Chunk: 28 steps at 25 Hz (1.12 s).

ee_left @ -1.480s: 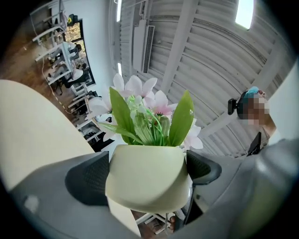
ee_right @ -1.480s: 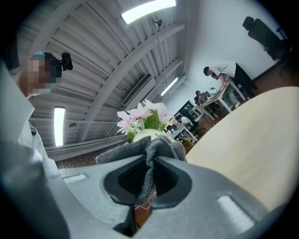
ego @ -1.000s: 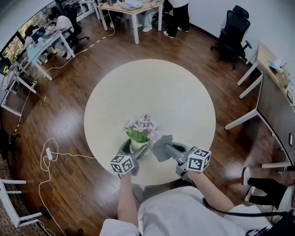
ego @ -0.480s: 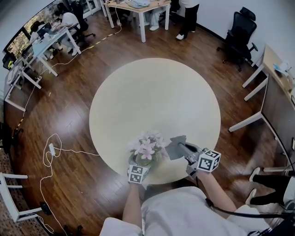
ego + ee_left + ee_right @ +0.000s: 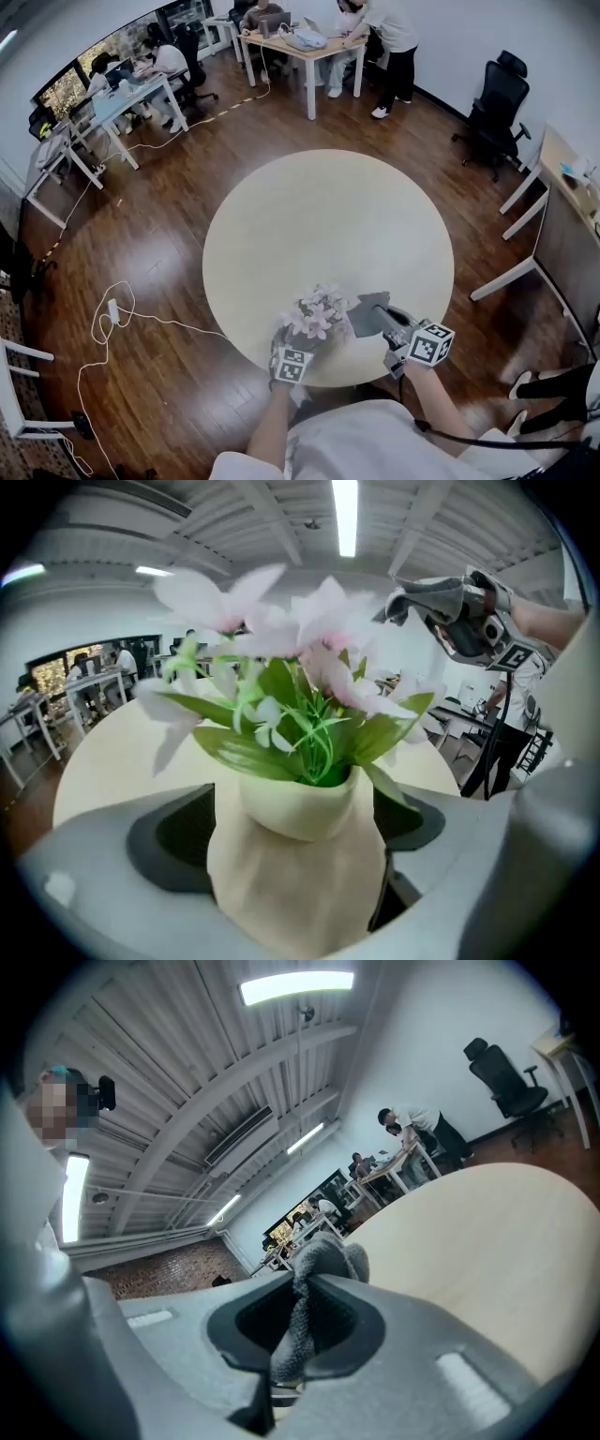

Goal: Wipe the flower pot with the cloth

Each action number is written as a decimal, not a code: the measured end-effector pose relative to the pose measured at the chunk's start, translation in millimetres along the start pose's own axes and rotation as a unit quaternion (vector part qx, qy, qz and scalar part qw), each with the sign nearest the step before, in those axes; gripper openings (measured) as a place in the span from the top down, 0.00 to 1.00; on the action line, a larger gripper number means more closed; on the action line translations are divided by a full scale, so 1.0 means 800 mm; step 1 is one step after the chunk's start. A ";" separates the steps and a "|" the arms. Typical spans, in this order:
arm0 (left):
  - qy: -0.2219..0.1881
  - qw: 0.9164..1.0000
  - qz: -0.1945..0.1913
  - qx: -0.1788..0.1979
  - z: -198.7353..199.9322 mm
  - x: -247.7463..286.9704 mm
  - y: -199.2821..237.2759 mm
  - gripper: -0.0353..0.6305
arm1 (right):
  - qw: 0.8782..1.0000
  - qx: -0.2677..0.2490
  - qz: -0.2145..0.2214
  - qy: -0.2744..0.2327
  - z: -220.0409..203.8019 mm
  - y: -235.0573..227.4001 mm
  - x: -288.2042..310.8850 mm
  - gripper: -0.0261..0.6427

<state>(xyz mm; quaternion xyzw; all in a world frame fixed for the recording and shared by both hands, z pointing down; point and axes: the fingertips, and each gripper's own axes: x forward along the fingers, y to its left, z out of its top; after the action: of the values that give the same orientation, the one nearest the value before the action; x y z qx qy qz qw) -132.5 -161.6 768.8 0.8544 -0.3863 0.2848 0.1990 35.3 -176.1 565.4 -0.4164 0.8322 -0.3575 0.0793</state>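
While the left gripper (image 5: 296, 822) is clamped on the flower pot (image 5: 300, 874), its jaws standing wide with a pad against each flank, the right gripper (image 5: 307, 1309) is closed on a fold of the cloth (image 5: 323, 1255). The pot is held at the near edge of the round table (image 5: 328, 225); whether its base rests on the top or hangs just clear of it cannot be judged from the head view. The cloth lies just to the pot's right, near but apart, so the wiping stroke probably falls to the right hand, travelling leftward. The pot's long axis runs along the left jaws, mouth away from the hand.

Pot: smooth, matt, cream, with a narrow neck and a rolled lip. Flowers (image 5: 309, 639): pale pink and white petals over glossy green leaves (image 5: 248, 752). Cloth: grey, soft, nubbly weave, bunched above the jaw tips. Table: pale, plain, even.
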 end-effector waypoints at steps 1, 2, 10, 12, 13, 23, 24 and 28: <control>-0.007 1.000 0.002 -0.008 -0.004 -0.013 0.001 0.13 | 1.000 -0.002 0.001 -0.003 -0.001 0.006 0.000 0.95; -0.016 1.000 0.004 -0.016 -0.009 -0.029 0.005 0.12 | 1.000 -0.007 0.002 -0.007 -0.002 0.014 0.001 0.95; -0.197 0.974 0.100 -0.052 0.140 -0.230 0.068 0.12 | 0.974 -0.212 0.027 -0.070 0.076 0.131 -0.001 0.95; -0.250 0.958 0.132 -0.040 0.188 -0.282 0.049 0.13 | 0.960 -0.259 0.050 -0.094 0.095 0.164 -0.016 0.95; -0.276 0.949 0.147 -0.035 0.205 -0.304 0.032 0.13 | 0.952 -0.280 0.060 -0.105 0.099 0.177 -0.028 0.95; -0.356 0.907 0.211 -0.078 0.224 -0.348 -0.247 0.15 | 0.914 -0.374 0.135 -0.085 0.061 0.177 -0.224 0.95; -0.352 0.908 0.211 -0.079 0.223 -0.345 -0.272 0.15 | 0.917 -0.369 0.131 -0.077 0.058 0.168 -0.242 0.95; -0.344 0.911 0.219 -0.068 0.223 -0.344 -0.329 0.16 | 0.929 -0.348 0.111 -0.065 0.056 0.150 -0.292 0.95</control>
<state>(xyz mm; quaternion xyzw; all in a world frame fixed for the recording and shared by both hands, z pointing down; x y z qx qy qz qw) -18.1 52.7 425.6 0.7779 -0.6265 -0.0172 0.0442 128.3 23.0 414.5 -0.3450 0.9383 -0.0062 0.0229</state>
